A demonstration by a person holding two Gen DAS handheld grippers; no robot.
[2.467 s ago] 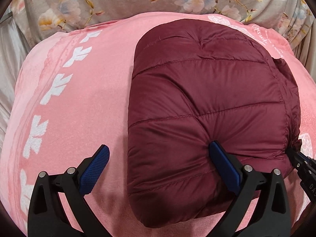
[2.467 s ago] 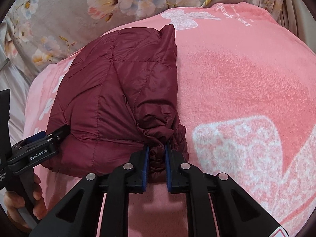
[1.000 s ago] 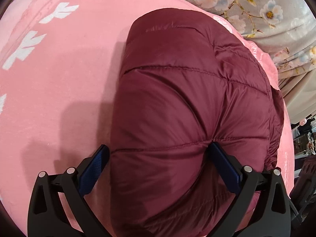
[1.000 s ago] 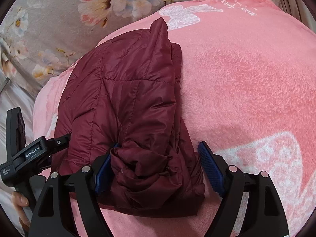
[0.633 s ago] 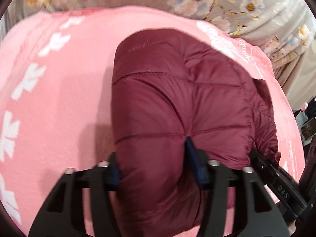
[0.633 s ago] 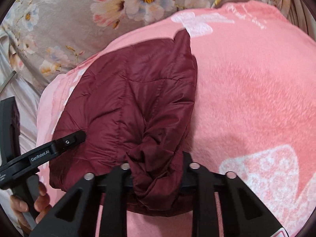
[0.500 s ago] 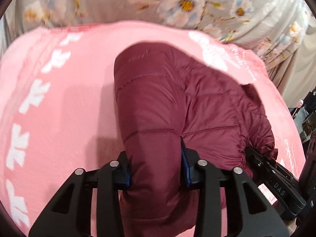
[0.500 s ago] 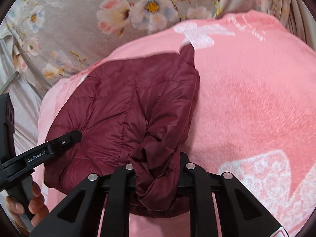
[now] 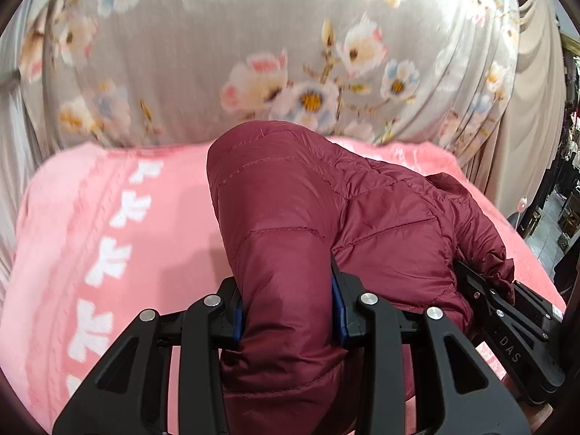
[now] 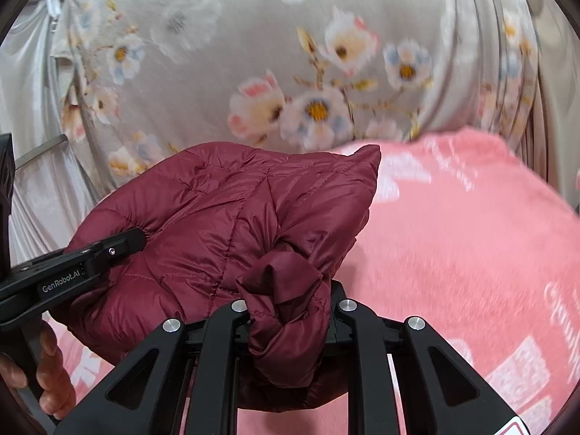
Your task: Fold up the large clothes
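Observation:
A folded maroon puffer jacket (image 9: 326, 217) is held up off the pink blanket (image 9: 119, 224). My left gripper (image 9: 286, 311) is shut on the jacket's thick left fold, its blue pads pressed into the padding. My right gripper (image 10: 290, 311) is shut on a bunched wad of the jacket (image 10: 232, 217) at its right end. The right gripper also shows at the lower right of the left wrist view (image 9: 507, 311). The left gripper shows at the left of the right wrist view (image 10: 83, 264), with the person's hand below it.
A grey floral sheet (image 9: 253, 54) hangs behind the bed. The pink blanket with white patterns (image 10: 471, 253) spreads to both sides. A dark room area (image 9: 558, 181) lies at the far right of the left wrist view.
Both grippers closed on the jacket's near edge, then lifted it off the blanket. The cameras tilted up, so the floral sheet fills the upper half.

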